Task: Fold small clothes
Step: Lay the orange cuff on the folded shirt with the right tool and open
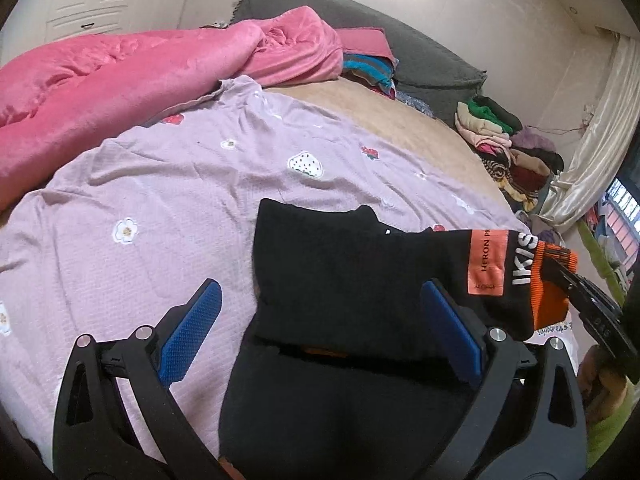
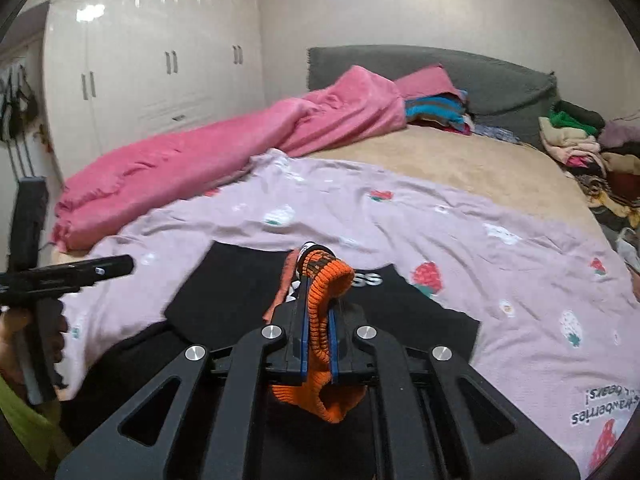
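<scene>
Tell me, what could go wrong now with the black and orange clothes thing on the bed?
1. The right gripper pinches only the orange cuff of the black garment, so the stretchy knit might slip out.
2. The left gripper is open and holds nothing, so the garment could slide or bunch when pulled.
3. The purple strawberry sheet underneath is wrinkled and loose; it might drag along and spoil the fold.

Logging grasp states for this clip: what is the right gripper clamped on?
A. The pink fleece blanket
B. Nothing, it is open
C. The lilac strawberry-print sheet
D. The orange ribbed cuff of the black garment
D: in the right wrist view, the right gripper has its blue pads shut on the orange ribbed cuff of the black garment.
</scene>
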The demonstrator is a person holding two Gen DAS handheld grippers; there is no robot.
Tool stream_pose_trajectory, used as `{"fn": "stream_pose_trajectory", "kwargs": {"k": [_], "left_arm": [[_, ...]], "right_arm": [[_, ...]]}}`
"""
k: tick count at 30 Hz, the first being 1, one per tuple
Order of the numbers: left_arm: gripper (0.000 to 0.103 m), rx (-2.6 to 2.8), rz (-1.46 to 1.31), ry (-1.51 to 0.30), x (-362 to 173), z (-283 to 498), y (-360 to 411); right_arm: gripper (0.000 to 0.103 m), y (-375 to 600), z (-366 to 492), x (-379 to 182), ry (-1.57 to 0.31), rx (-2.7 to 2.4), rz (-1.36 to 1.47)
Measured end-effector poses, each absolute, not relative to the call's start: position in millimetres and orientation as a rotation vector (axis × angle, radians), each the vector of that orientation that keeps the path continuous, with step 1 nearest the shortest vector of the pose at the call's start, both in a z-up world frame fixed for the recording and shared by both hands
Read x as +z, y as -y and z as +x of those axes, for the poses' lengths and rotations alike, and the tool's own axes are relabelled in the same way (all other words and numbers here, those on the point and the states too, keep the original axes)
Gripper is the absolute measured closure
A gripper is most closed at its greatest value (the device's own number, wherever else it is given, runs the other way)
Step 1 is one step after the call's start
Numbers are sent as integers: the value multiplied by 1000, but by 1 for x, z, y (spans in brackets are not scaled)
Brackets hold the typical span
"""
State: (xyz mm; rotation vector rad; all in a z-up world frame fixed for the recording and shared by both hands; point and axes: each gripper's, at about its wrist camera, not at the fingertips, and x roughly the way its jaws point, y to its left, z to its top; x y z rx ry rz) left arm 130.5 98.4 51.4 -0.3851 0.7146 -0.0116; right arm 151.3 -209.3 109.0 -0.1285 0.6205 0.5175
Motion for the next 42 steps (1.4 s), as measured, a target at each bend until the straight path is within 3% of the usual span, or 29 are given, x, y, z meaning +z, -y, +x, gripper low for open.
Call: {"fn": "stream_pose_trajectory", "kwargs": {"k": [11, 35, 39, 42], "left_arm": [[10, -46, -273, -774, 33, 164, -62], [10, -100, -160, -841, -9, 192, -25], [10, -101, -157, -834, -10, 192, -26], [10, -99, -158, -837, -12, 192, -29]], "right_arm": [[97, 236, 164, 58, -714, 413, -77], [95, 245, 176, 28, -769, 273, -113], [92, 248, 176, 28, -767, 243, -103], [79, 249, 174, 30, -751, 215, -106]]}}
